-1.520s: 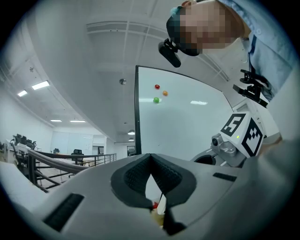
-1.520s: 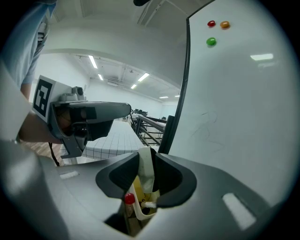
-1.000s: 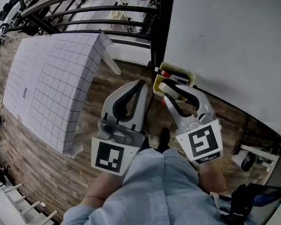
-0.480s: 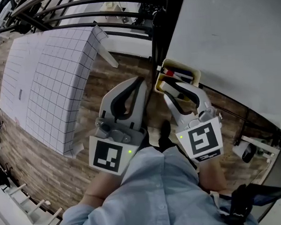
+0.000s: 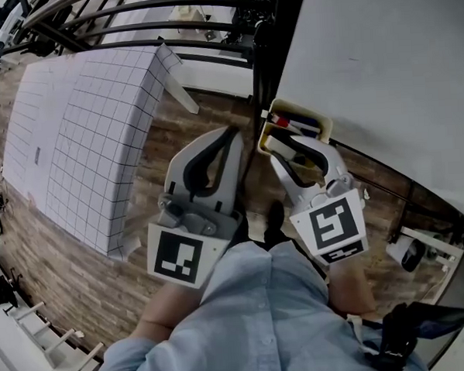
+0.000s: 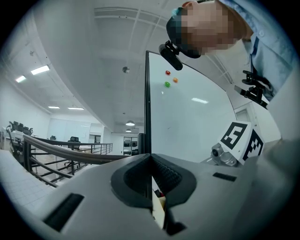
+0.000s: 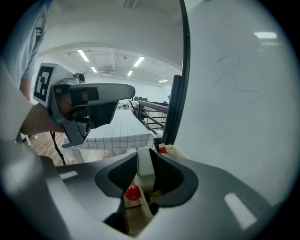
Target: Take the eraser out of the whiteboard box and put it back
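Left hand-held gripper (image 5: 231,134) hangs clenched on nothing, its tips pressed together, to the right of the checked surface (image 5: 81,127) and just short of the box's left end. Next along, the right hand-held gripper (image 5: 279,143) points down into the yellow whiteboard box (image 5: 322,125), which hangs at the lower edge of the whiteboard (image 5: 381,64). Its jaws have just been opening, and the eraser (image 7: 145,169), a pale narrow block, stands on edge between them. A thin dark gap shows along the block's right side, so I'd call the grip released rather than pressing. The eraser sits in the left end of the box, straight ahead of the right hand-held gripper, and its long axis seems to run along the line of the jaws, away from the hand. A red marker cap (image 7: 132,192) lies just beside it, lower in the box. The right hand is plainly the nearer one, already straddling the block's narrow faces. The left waits beside the box, not over it. Whether the eraser is being set down or is about to be lifted, I can't tell.
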